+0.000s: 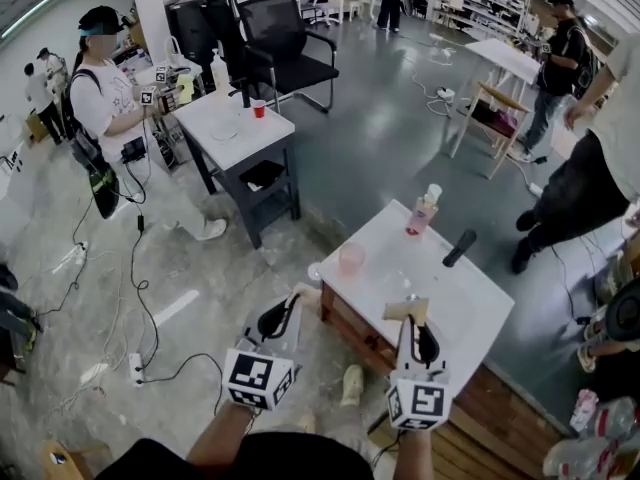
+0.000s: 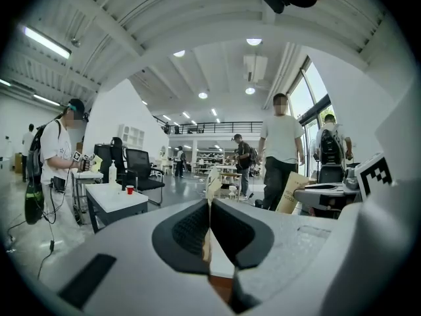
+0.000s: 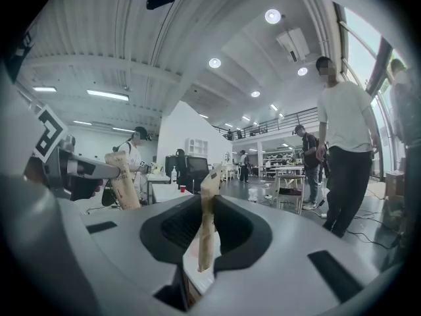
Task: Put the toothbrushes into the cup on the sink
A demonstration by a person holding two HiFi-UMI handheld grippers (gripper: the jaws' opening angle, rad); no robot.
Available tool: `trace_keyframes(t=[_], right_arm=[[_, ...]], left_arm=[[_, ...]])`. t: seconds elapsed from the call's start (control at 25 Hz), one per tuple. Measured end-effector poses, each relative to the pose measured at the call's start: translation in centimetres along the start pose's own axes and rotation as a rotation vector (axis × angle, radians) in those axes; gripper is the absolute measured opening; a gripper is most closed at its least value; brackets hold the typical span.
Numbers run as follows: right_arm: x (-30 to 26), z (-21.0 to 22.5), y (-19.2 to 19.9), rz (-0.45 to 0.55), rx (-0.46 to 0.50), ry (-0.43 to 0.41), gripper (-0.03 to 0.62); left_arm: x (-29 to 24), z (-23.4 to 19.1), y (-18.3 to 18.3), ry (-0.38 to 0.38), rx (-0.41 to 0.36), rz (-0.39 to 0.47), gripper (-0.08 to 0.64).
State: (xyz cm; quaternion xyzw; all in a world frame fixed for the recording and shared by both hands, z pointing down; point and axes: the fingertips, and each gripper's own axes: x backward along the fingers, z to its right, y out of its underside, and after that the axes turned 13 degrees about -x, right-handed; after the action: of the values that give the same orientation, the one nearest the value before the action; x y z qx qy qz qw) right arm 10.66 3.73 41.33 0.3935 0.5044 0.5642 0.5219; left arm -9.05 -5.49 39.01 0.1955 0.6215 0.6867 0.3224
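Note:
A pink translucent cup stands near the left corner of the white sink top. My left gripper hovers off the sink's left edge, shut on a tan paper-wrapped toothbrush that sticks up edge-on between the jaws. My right gripper is over the sink's near edge, shut on a second tan wrapped toothbrush, which also shows in the head view. From the right gripper view, the left gripper's toothbrush is at the left. Both grippers point roughly level.
A pink soap bottle and a black faucet handle stand on the sink's far side. A second white table with a red cup, a black chair and a person lie beyond. People stand at right. Cables cross the floor.

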Motion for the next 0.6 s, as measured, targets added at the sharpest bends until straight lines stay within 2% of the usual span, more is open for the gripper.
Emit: trace_keyframes(t=[0.32, 0.6], right_arm=[[-7.2, 1.8, -1.0, -0.033, 0.003, -0.095, 0.054], [-12.9, 1.2, -1.8, -0.062, 0.015, -0.202, 0.054]], left_arm=[[-5.1, -1.7, -0.1, -0.082, 0.020, -0.026, 0.005], [-7.3, -3.8, 0.8, -0.186, 0.047, -0.066, 0.005]])
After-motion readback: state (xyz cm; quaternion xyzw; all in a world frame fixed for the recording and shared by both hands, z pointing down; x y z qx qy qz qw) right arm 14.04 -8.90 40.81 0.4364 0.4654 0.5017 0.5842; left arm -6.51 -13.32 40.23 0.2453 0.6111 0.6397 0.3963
